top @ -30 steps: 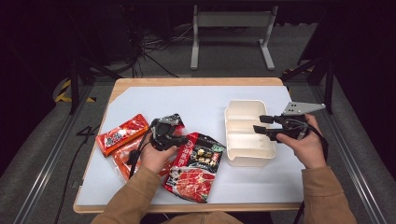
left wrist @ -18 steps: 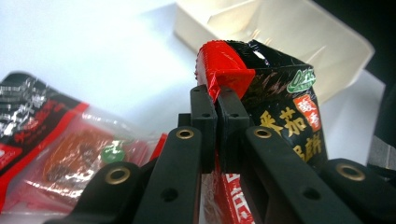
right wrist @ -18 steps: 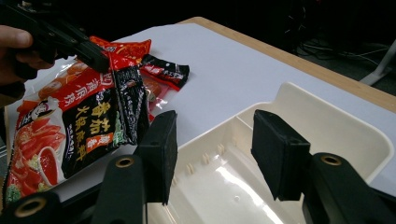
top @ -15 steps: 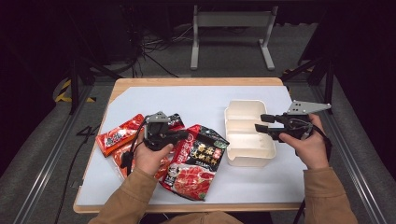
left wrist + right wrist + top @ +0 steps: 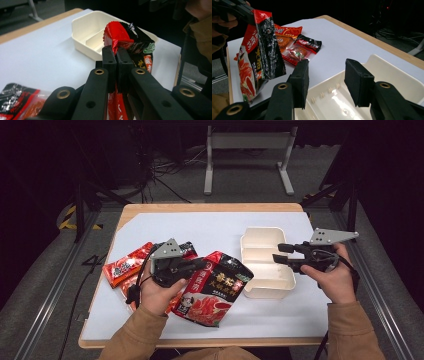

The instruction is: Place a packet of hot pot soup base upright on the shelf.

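Red-and-black glossy foil, printed with a picture of sliced meat, now hangs in the air: the large snack pouch point(image 5: 216, 287) that lay flat on the counter point(image 5: 210, 227) a second ago has been picked up by its top edge. The left claw point(image 5: 116, 56) is pressed together on that crimped edge, and the left gripper view shows the foil bunched up above the two black pads. In the high view the pouch tilts, its upper end raised in the left claw point(image 5: 199, 265) and pointing toward the cream plastic two-compartment tray point(image 5: 265, 262), while its lower end sits close over the counter near the front edge.

The right claw point(image 5: 325, 81) stands half spread with nothing between its pads; its jaws have just been closing a little. It hovers over the near wall of the tray point(image 5: 387, 72), about where it was a second ago, and holds nothing.

Behind the lifted pouch, the smaller sachets lie where they were: an orange-red flat packet point(image 5: 127, 265) at the left, and the right gripper view shows a small black-and-red sachet point(image 5: 309, 43) beside a clear one with red filling.

The lift suggests the pick is done and the carry to the tray has begun. The pouch looks longer than either compartment, so it would probably have to go in tilted or folded.
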The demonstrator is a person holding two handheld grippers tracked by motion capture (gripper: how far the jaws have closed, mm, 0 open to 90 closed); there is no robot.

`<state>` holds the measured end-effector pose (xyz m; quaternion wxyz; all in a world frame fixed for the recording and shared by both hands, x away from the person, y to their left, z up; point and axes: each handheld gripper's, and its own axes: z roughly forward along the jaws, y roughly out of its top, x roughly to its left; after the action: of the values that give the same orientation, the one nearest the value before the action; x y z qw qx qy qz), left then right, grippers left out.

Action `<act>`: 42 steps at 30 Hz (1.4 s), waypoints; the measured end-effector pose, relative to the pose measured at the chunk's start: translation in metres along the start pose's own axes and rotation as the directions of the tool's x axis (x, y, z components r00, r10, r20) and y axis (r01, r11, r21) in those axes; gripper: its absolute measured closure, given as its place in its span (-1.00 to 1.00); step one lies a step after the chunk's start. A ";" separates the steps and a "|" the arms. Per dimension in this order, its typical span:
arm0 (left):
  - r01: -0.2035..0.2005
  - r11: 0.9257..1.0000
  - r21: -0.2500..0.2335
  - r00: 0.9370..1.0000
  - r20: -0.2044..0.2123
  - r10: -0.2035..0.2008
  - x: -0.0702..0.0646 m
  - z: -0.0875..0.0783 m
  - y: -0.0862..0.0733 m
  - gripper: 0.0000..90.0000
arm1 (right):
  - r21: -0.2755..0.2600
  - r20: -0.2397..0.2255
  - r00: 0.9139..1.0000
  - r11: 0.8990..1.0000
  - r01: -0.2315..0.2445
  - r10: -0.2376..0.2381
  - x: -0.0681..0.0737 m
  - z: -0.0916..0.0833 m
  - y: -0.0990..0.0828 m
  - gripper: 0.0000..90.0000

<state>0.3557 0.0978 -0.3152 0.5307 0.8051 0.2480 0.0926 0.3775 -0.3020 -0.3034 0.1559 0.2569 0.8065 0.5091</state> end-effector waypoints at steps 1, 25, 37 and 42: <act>-0.014 1.000 -0.003 1.000 0.004 0.014 -0.004 -0.002 0.002 0.96 | -0.002 0.000 1.000 1.000 0.004 -0.004 0.001 0.000 0.000 0.20; -0.009 0.986 -0.166 0.999 -0.048 0.001 -0.014 -0.024 0.009 0.96 | -0.063 -0.123 0.992 0.998 0.016 -0.023 0.024 0.013 0.011 -0.08; -0.005 0.973 -0.230 0.997 -0.071 -0.011 -0.015 -0.029 0.009 0.96 | -0.083 -0.168 0.985 0.996 0.015 -0.029 0.043 0.033 0.017 -0.26; -0.009 0.973 -0.232 0.998 -0.055 -0.004 -0.016 -0.029 0.009 0.96 | -0.065 -0.188 0.982 0.998 0.018 -0.030 0.050 0.048 0.017 -0.22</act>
<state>0.3323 0.1103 -0.2931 0.6141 0.7351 0.2488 0.1438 0.3657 -0.2322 -0.3081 0.0929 0.1928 0.8043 0.5543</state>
